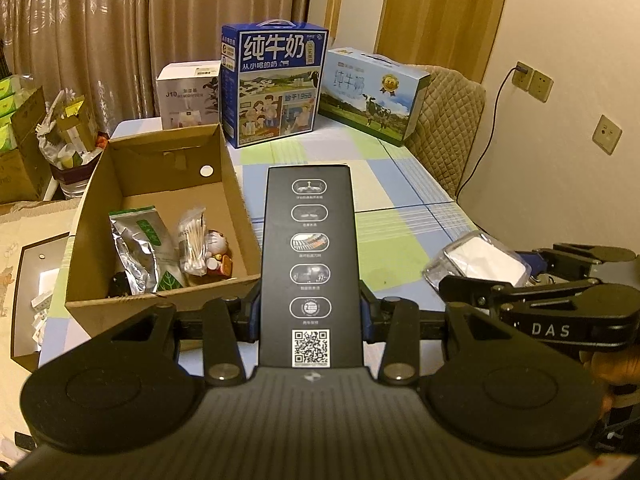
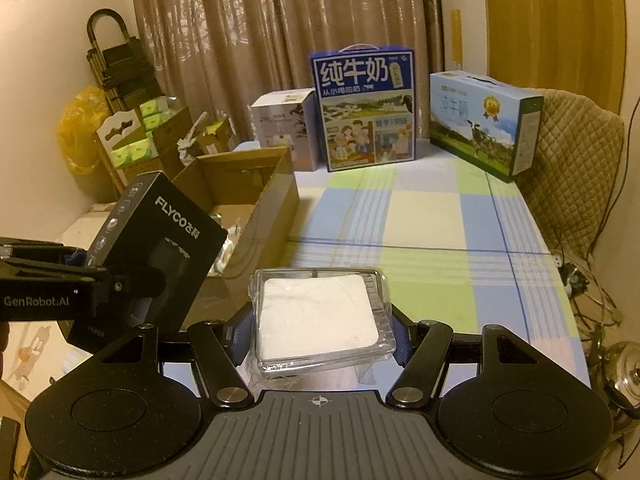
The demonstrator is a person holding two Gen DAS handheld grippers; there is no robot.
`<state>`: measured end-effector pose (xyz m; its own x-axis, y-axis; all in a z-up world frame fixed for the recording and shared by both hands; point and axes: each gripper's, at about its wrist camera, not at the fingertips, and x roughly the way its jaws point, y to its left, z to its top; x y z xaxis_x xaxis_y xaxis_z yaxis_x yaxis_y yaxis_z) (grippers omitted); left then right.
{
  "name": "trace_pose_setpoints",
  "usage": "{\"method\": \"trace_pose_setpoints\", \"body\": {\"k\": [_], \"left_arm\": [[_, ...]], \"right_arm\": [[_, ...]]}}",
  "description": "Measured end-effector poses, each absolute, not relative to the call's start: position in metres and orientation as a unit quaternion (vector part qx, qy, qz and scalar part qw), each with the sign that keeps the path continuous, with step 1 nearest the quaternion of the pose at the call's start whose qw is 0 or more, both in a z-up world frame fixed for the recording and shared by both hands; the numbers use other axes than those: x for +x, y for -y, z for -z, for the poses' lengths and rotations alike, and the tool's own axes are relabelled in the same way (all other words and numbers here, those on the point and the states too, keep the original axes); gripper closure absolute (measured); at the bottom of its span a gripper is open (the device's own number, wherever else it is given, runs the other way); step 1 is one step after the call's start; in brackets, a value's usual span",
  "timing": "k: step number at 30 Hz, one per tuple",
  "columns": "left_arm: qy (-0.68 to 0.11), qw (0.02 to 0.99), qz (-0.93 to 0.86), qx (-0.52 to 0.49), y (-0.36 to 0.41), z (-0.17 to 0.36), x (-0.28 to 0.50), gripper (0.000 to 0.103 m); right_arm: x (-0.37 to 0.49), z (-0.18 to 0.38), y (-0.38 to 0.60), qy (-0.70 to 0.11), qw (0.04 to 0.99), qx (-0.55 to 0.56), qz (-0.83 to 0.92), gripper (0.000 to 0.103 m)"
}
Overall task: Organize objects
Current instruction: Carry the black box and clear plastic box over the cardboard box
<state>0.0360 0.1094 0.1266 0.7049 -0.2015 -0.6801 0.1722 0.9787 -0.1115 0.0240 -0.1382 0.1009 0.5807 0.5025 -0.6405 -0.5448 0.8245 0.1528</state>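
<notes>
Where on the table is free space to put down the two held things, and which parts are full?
The checked tablecloth is bare between the open cardboard box, the tall blue milk carton and the quilted chair back. Inside the box, the far half is bare; the near half is crowded with a silver foil pouch and a cotton swab bag.

Brown patterned curtains hang straight ahead, beyond a table with a checked cloth. Quilted chair back ahead-right; wall sockets on cream wall further right. Dim, warm light.
</notes>
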Motion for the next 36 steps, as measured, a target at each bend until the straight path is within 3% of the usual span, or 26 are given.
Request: {"method": "trace_pose_setpoints", "body": {"k": [36], "left_arm": [[-0.379, 0.924, 0.045, -0.004, -0.189, -0.147, 0.055, 0.065]], "right_arm": [[0.045, -0.109, 0.049, -0.346, 0.863, -0.053, -0.363, 0.041]]}}
